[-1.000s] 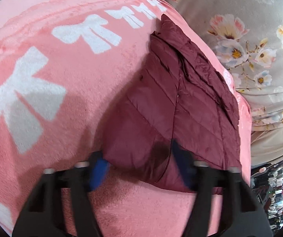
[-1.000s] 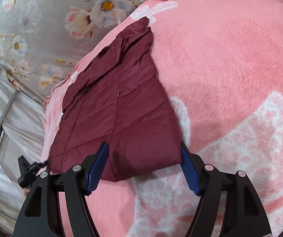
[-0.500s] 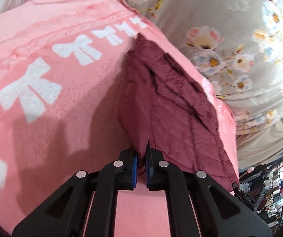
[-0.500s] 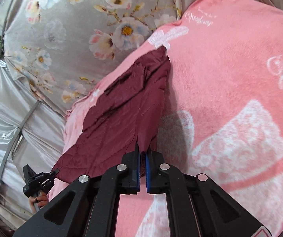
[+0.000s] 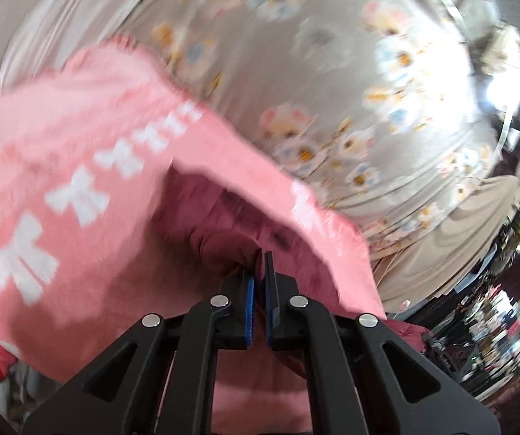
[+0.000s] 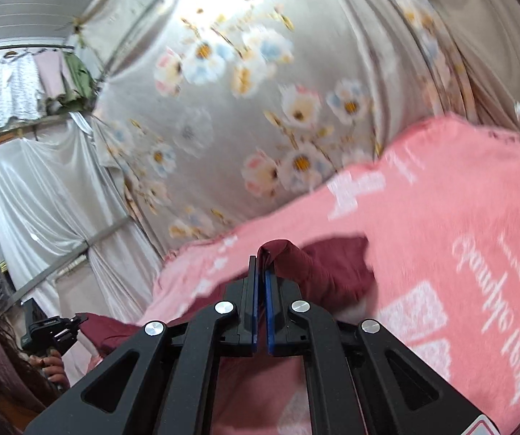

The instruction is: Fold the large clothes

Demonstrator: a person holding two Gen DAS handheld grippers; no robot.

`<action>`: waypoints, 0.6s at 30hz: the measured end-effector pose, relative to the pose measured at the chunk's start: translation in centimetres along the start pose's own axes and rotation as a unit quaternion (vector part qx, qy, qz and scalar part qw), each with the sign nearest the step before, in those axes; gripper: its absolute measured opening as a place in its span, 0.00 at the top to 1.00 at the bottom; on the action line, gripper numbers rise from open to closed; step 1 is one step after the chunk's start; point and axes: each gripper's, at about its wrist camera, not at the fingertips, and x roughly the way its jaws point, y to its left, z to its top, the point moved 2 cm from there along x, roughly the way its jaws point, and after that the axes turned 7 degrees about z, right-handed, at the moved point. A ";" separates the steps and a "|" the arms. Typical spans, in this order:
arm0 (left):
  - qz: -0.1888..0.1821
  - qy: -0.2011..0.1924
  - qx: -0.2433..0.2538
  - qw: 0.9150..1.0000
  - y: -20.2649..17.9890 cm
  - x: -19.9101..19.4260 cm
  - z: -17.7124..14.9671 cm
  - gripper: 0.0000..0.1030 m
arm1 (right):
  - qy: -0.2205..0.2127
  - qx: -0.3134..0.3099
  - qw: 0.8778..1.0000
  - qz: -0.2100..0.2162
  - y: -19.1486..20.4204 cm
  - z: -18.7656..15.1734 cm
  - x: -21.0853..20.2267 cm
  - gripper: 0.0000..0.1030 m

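Observation:
A maroon quilted jacket (image 5: 216,224) lies on a pink blanket (image 5: 78,137) with white bows. My left gripper (image 5: 259,264) is shut on the jacket's near hem and holds it lifted. In the right wrist view the jacket (image 6: 317,264) bunches up just past my right gripper (image 6: 261,264), which is shut on another part of the hem. Both views are blurred. The left gripper also shows in the right wrist view (image 6: 49,330) at the lower left, with maroon cloth trailing from it.
A grey floral curtain (image 6: 260,108) hangs behind the bed. White drapes (image 6: 42,199) hang at the left, with clothes on a line (image 6: 17,83) above. Cluttered shelves (image 5: 484,326) stand at the right of the left wrist view.
Both grippers closed on the jacket's near hem half a second ago. Since then both have lifted and tilted up toward the curtain, and the jacket now bunches up.

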 end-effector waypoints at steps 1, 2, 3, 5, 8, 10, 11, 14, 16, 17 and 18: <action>-0.002 -0.019 0.011 1.000 -1.0 -0.9 0.6 0.97 | -0.012 -0.006 1.000 0.002 0.5 1.0 0.2 0.97; -0.004 -0.030 0.017 0.999 -1.6 -1.4 1.0 0.97 | -0.020 -0.009 1.000 0.003 0.7 1.9 0.9 0.97; -0.007 -0.041 0.022 0.999 -2.2 -1.5 1.8 0.97 | -0.023 -0.011 1.000 0.007 0.6 2.7 1.7 0.97; -0.001 -0.048 0.030 0.998 -2.7 -0.3 3.6 0.97 | -0.019 -0.004 1.000 0.016 -0.3 4.2 4.7 0.97; 0.037 -0.036 0.045 0.998 -2.7 4.3 6.3 0.96 | 0.006 0.004 1.000 -0.007 -2.7 5.3 10.5 0.97; 0.067 -0.011 0.042 0.997 -1.8 9.1 8.1 0.96 | 0.027 0.024 0.999 -0.021 -4.6 5.7 14.2 0.97; 0.080 -0.002 0.044 0.996 -1.5 10.8 8.5 0.96 | 0.040 0.033 0.998 -0.033 -5.7 5.9 16.2 0.98; 0.124 0.030 0.052 0.991 -0.3 17.4 9.8 0.96 | 0.071 0.058 0.994 -0.063 -8.8 5.6 21.4 0.98; 0.152 0.047 0.056 0.986 0.6 21.0 10.1 0.96 | 0.090 0.066 0.990 -0.086 -10.7 5.0 24.2 0.98; 0.165 0.062 0.060 0.983 1.1 23.3 10.0 0.96 | 0.100 0.067 0.988 -0.100 -11.7 4.6 25.5 0.98; 0.177 0.069 0.063 0.980 1.5 25.1 9.9 0.96 | 0.106 0.070 0.986 -0.107 -12.5 4.1 26.3 0.98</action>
